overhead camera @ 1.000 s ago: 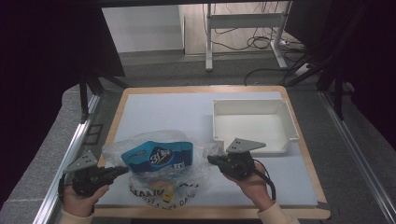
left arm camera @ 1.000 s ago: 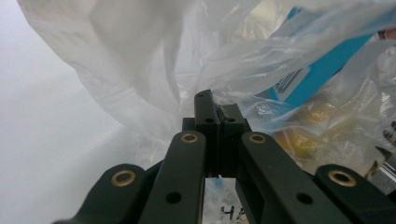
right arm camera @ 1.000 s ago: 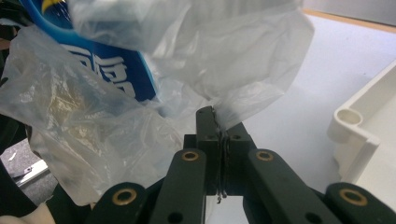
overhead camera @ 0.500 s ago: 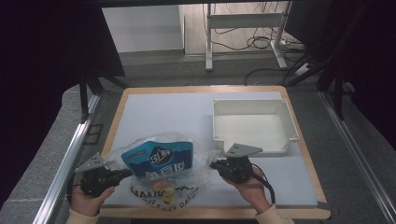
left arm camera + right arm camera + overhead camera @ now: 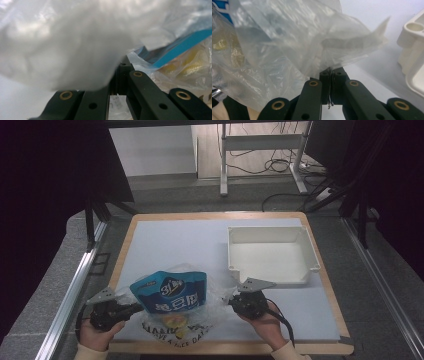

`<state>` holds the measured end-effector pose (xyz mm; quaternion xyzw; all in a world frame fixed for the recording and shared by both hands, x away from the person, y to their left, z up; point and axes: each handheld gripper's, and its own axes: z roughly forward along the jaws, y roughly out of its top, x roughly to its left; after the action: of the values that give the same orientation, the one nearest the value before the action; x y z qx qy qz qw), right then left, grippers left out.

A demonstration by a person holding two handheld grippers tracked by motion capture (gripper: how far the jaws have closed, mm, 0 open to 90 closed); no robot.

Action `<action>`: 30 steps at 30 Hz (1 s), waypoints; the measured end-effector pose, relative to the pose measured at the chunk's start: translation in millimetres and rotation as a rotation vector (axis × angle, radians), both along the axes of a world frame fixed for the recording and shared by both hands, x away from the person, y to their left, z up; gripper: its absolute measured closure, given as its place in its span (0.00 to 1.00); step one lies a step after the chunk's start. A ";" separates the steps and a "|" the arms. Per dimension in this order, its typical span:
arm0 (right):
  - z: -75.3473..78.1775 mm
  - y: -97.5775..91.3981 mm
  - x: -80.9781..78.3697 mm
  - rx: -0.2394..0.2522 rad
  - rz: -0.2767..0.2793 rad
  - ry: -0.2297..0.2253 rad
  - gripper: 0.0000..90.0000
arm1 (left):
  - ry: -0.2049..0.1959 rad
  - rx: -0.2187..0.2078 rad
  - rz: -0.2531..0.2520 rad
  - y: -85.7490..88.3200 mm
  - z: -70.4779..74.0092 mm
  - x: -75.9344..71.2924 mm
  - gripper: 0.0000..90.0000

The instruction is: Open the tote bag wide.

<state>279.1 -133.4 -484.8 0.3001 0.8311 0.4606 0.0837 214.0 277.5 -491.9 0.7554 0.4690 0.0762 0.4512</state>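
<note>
A clear plastic bag (image 5: 212,296) with print along its bottom hangs between my two grippers near the table's front edge. Inside it are a blue snack pouch (image 5: 171,292) and something yellow (image 5: 173,320) underneath. My left gripper (image 5: 134,310) is shut on the bag's left edge. In the left gripper view its jaws (image 5: 119,68) pinch the film (image 5: 75,45), with the blue pouch (image 5: 180,41) beyond. My right gripper (image 5: 231,302) is shut on the bag's right edge. In the right gripper view the film (image 5: 294,42) runs down between its closed jaws (image 5: 331,73).
A white rectangular tray (image 5: 269,232) stands at the back right of the pale mat (image 5: 175,237), just beyond my right gripper; its corner (image 5: 414,37) is close by in the right gripper view. A wooden rim (image 5: 230,347) frames the table.
Both hands have sunk a little with the bag, which now hangs lower and nearer the table's front edge. Both grips are unchanged.
</note>
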 end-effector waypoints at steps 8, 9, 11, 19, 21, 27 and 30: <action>-11.3 1.3 -0.6 -0.050 -0.003 0.014 0.96 | 0.055 0.024 -0.016 -6.9 -17.1 6.9 0.99; -13.1 0.7 -0.9 -0.058 -0.005 0.017 0.96 | 0.060 0.025 -0.014 -7.5 -18.2 7.4 0.99; -17.6 -0.8 -1.8 -0.065 -0.007 0.032 0.96 | 0.068 0.031 -0.014 -8.8 -22.1 8.1 0.99; -28.2 3.0 -4.8 -0.139 0.000 0.050 0.96 | 0.087 0.059 -0.024 -14.4 -30.9 9.0 0.99; -29.3 2.7 -4.7 -0.145 0.002 0.053 0.96 | 0.092 0.065 -0.027 -15.1 -32.5 9.6 0.99; -32.5 2.0 -6.0 -0.159 0.002 0.073 0.96 | 0.106 0.083 -0.035 -17.5 -37.0 10.7 0.99; -35.2 1.6 -6.5 -0.163 0.003 0.080 0.96 | 0.119 0.095 -0.039 -19.6 -40.8 9.4 0.99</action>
<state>272.6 -131.8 -520.1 0.3092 0.8690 0.3792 0.0741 223.4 257.9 -532.6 0.7882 0.4759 0.0444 0.3878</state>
